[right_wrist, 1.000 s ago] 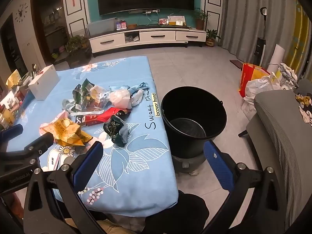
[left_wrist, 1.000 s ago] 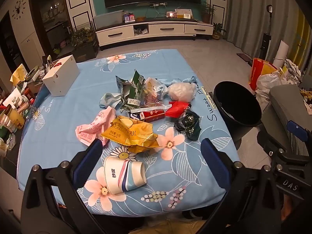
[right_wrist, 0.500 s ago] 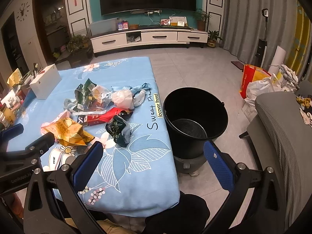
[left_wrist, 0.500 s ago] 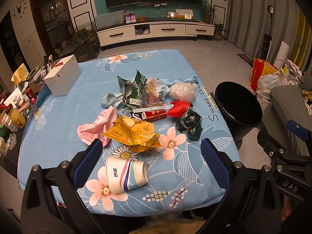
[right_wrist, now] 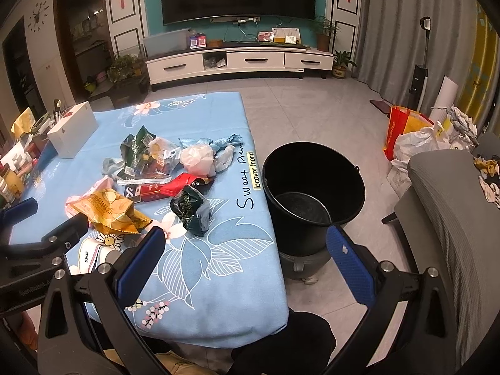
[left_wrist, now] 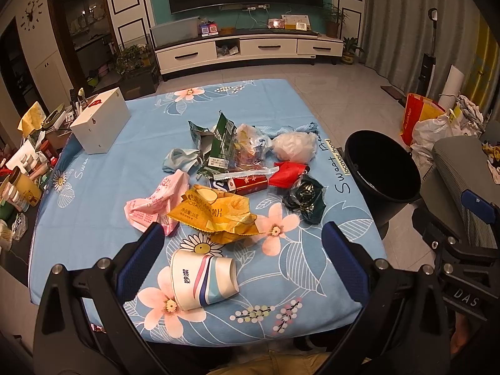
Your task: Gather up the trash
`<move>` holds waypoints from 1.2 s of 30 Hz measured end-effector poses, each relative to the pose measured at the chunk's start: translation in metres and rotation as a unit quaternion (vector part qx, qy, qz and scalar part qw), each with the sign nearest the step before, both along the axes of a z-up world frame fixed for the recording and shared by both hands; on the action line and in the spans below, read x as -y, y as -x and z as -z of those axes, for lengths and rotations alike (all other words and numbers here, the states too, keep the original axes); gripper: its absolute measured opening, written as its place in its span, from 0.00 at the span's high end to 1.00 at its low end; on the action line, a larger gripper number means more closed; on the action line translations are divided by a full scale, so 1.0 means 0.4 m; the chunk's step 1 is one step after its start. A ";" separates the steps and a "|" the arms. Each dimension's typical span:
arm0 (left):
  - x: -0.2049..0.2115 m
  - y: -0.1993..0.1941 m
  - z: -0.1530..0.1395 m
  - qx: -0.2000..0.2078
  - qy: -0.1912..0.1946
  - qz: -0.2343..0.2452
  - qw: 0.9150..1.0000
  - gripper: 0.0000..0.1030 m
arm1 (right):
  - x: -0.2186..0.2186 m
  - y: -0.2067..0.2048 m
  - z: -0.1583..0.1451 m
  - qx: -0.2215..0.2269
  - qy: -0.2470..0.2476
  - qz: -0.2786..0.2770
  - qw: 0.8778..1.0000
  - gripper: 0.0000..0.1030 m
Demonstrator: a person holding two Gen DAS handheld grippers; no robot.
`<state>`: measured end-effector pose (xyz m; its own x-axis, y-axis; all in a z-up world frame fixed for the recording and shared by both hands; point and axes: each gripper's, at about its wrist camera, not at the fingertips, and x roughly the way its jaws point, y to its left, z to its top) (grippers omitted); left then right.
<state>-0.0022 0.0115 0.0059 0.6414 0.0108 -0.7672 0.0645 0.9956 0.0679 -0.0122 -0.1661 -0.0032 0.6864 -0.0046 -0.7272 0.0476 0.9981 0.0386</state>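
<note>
Room: living room at night, blue floral bench (left_wrist: 93,218) up front, tiled floor beyond.
Trash: one loose pile mid-bench, plus one paper cup (left_wrist: 204,279) on its side near the front edge.
Count: one yellow chip bag (left_wrist: 215,211), one pink wrapper (left_wrist: 156,201), one green packet (left_wrist: 218,147), one red pack (left_wrist: 289,173), one dark crumpled bag (right_wrist: 190,211), one white plastic wad (left_wrist: 295,147).
Bucket: one black bucket (right_wrist: 312,193) on the floor, just beside the bench's right edge.
Box: one white box (left_wrist: 100,125), far left of the bench.
Left gripper (left_wrist: 240,261): fingers wide, holding nothing, cup between them.
Right gripper (right_wrist: 245,265): fingers wide, nothing held.
</note>
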 end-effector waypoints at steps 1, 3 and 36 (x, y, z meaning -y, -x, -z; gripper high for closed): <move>-0.003 0.000 -0.002 0.000 0.000 0.000 1.000 0.03 | -0.002 0.000 -0.001 0.000 0.000 0.000 1.000 0.02; 0.000 0.000 0.000 0.000 0.000 -0.001 1.000 0.03 | -0.001 0.000 0.000 0.000 0.001 0.000 1.000 0.02; 0.010 -0.007 0.035 -0.012 0.003 -0.001 1.000 0.03 | -0.003 -0.001 0.002 -0.003 0.001 0.000 1.000 0.02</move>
<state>0.0008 0.0076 -0.0080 0.6226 0.0079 -0.7825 0.0635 0.9961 0.0606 -0.0119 -0.1648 -0.0040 0.6815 -0.0060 -0.7318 0.0469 0.9983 0.0355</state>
